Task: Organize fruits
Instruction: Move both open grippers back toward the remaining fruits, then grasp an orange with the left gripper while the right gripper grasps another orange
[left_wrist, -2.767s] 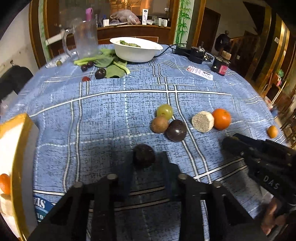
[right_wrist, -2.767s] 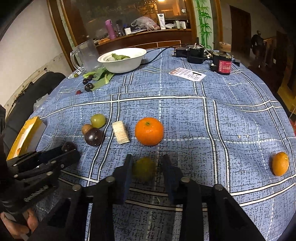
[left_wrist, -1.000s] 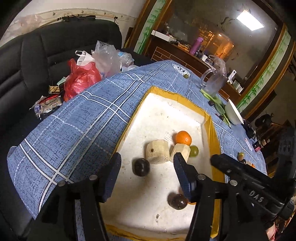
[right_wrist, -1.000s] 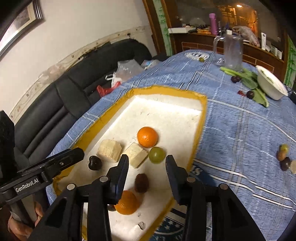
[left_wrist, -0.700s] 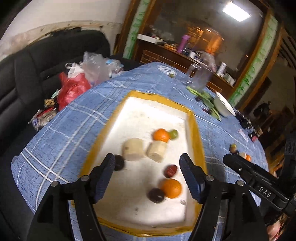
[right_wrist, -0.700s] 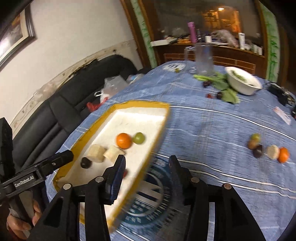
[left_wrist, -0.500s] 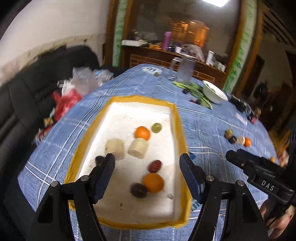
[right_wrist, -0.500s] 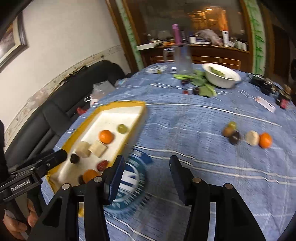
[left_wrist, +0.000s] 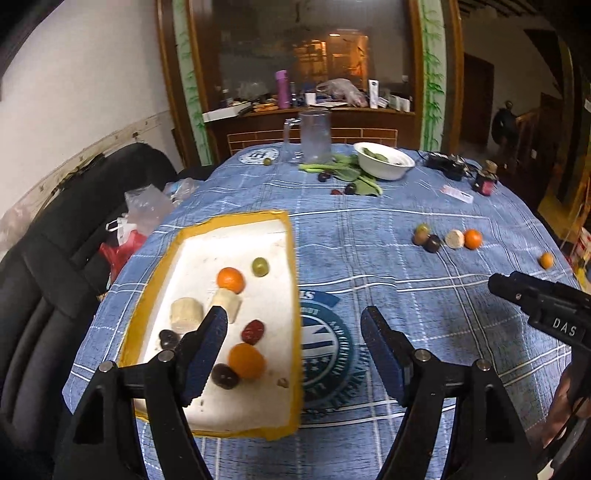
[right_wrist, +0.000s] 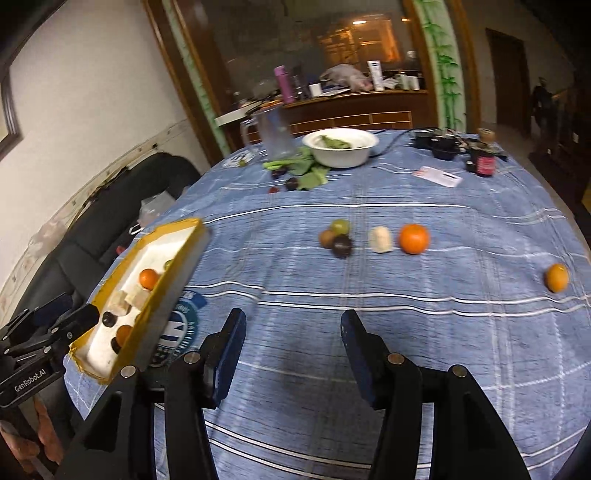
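Left hand-held gripper (left_wrist: 295, 350) spread above tray (left_wrist: 291, 258) of fruit, right hand-held gripper (right_wrist: 291, 354) spread over counter (right_wrist: 406, 302), orange (right_wrist: 414, 239) far

tray (right_wrist: 162, 291) near wall hides most fruit inside, right wrist view. left finger (left_wrist: 207, 343) covers part of dark fruit (left_wrist: 169, 339) at tray near edge. right gripper (left_wrist: 535, 299) cut off by picture's right edge. bowl (left_wrist: 384, 166) contents too small to tell.

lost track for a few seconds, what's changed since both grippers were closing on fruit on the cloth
Both fruits were dropped in the tray. The left gripper and right gripper now hang open and empty over the cloth, pulled back from it. The orange and its neighbours stayed put.
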